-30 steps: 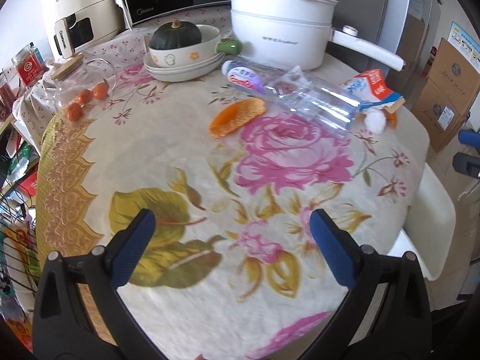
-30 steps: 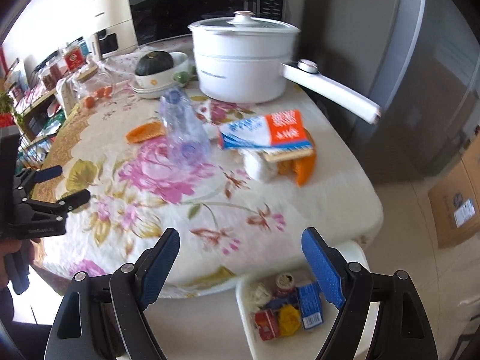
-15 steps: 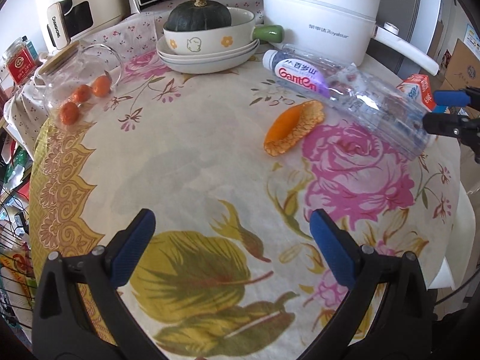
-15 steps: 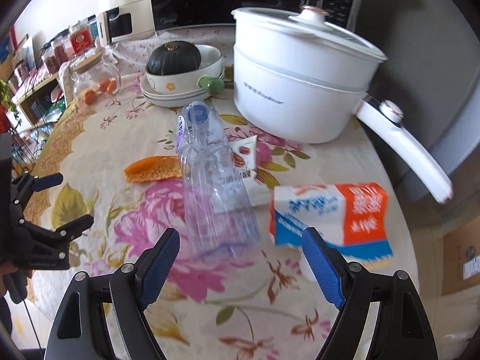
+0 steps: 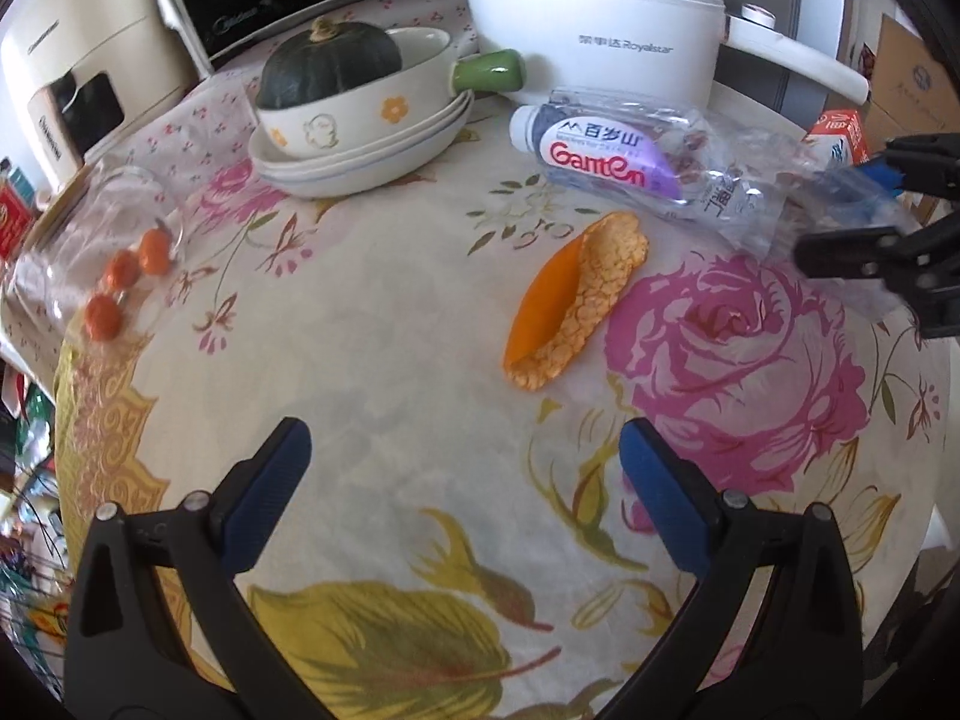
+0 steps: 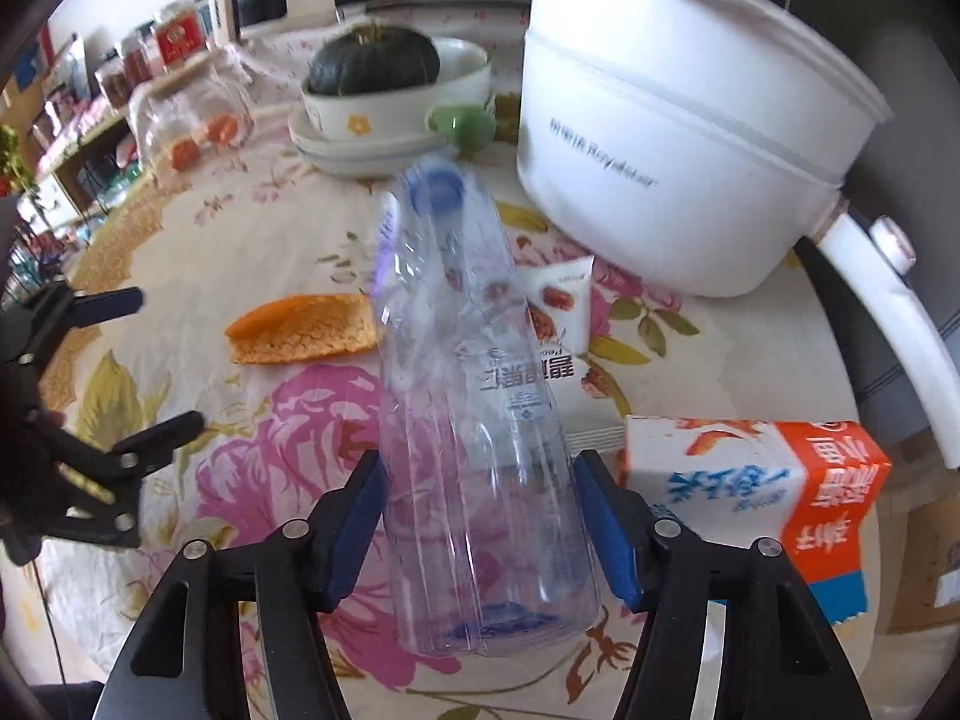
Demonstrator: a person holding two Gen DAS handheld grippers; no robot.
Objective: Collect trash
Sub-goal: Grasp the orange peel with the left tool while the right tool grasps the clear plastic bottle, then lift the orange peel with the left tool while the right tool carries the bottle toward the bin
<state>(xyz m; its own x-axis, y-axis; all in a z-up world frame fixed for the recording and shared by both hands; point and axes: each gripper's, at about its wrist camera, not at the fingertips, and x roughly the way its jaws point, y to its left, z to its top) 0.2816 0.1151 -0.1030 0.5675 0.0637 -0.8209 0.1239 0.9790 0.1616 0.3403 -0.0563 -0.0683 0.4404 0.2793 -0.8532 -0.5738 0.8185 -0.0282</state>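
Observation:
An empty clear plastic bottle (image 6: 474, 396) lies on the flowered tablecloth, cap pointing away; it also shows in the left wrist view (image 5: 660, 168). My right gripper (image 6: 480, 534) is open, its blue pads on either side of the bottle's base, close to it. An orange peel (image 5: 570, 300) lies mid-table, also in the right wrist view (image 6: 306, 330). My left gripper (image 5: 465, 492) is open and empty, low over the table just short of the peel. A red, white and blue carton (image 6: 762, 492) and a white snack wrapper (image 6: 558, 312) lie right of the bottle.
A white electric pot (image 6: 678, 138) with a long handle stands behind the bottle. A bowl holding a dark green squash (image 5: 336, 66) sits on stacked plates. A glass jar (image 5: 102, 258) with small orange fruits lies at the left. Appliances line the back.
Both grippers moved forward over the table. The right gripper came around the bottle's base and its jaws narrowed. The left gripper drew nearer to the orange peel.

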